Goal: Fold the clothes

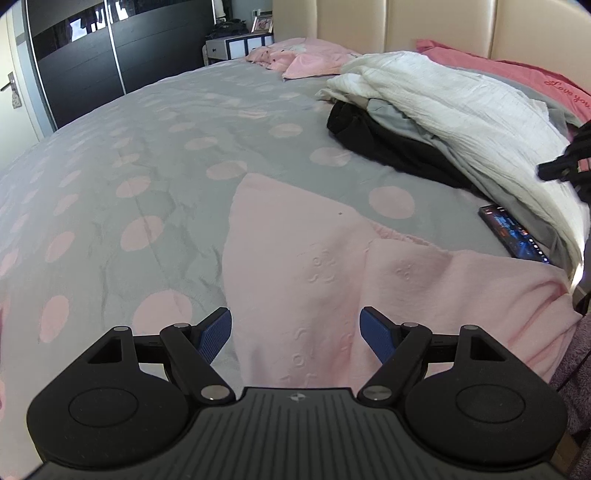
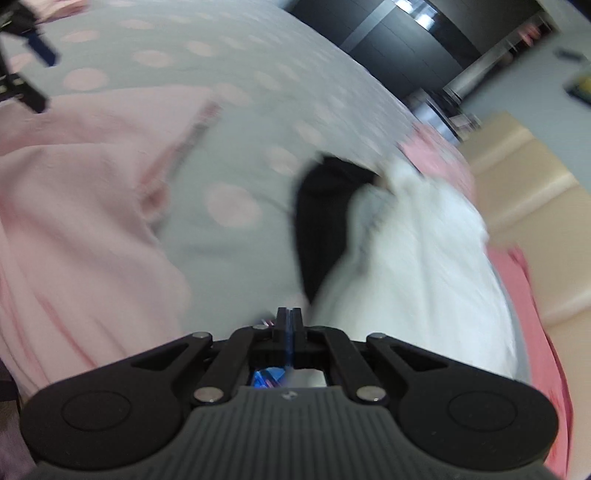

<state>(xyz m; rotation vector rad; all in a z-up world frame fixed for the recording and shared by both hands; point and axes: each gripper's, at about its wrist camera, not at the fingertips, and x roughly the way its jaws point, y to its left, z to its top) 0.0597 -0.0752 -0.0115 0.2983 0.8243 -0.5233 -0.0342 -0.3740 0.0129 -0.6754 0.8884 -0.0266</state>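
Bedroom in my left feed — wide bed [image 1: 155, 155] fills most of frame, grey cover with pale pink dots. Cream padded headboard [image 1: 424, 26] runs along far side. Dark sliding wardrobe [image 1: 110, 48] with glossy strip stands past bed's far edge, reflecting bright light. Small white nightstand [image 1: 236, 46] beside it, framed picture [image 1: 263, 24] on top. Pale door [image 1: 14, 85] at far left. Right feed blurred — same wardrobe [image 2: 399, 40], headboard [image 2: 532, 206] visible. Soft daylight overall.
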